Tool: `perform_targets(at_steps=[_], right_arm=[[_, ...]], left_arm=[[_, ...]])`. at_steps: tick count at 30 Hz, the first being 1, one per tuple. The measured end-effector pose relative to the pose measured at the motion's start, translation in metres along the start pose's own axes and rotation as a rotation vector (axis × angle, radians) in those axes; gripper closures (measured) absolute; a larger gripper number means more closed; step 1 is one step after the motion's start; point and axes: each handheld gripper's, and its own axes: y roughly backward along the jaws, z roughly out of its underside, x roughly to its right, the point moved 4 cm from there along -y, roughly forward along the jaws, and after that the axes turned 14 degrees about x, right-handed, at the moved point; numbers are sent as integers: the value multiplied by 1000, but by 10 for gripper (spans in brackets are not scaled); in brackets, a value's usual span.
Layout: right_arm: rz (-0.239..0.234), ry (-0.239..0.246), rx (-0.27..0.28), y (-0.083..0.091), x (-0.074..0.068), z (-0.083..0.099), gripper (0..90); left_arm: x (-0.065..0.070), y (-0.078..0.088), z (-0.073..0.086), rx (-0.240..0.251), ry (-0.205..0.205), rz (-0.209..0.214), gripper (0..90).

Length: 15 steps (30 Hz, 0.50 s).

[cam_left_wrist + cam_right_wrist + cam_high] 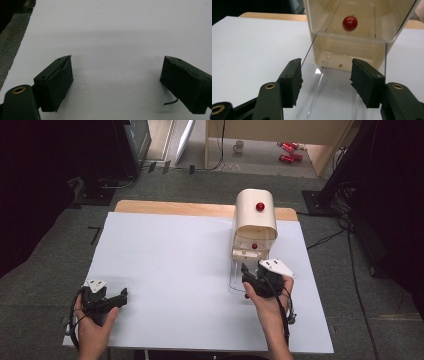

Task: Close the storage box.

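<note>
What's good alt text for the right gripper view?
The right gripper hangs open, nothing between its black pads, over a clear plastic tray pulled out from a cream box. A red knob shows through the box's clear front.

A big white desk [165, 270] with one box on it.
The cream box [255, 215] with a red knob [260, 206] stands near the far right edge, with its clear tray [236, 277] flat in front.

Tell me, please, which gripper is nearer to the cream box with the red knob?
The right gripper is nearer, just in front of the cream box over its clear flap. The left gripper rests far off, near the table's front left corner.
</note>
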Motion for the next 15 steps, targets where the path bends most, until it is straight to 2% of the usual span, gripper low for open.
perform_targets(at_steps=[1,6,15], right_arm=[[-2,-6,0,8,-3,5,426],[-4,-21,4,25,-9,16,425],[4,-30,1,42,-9,32,433]], left_arm=[[0,0,0,0,0,0,111],[0,0,0,0,0,0,111],[0,0,0,0,0,0,111]])
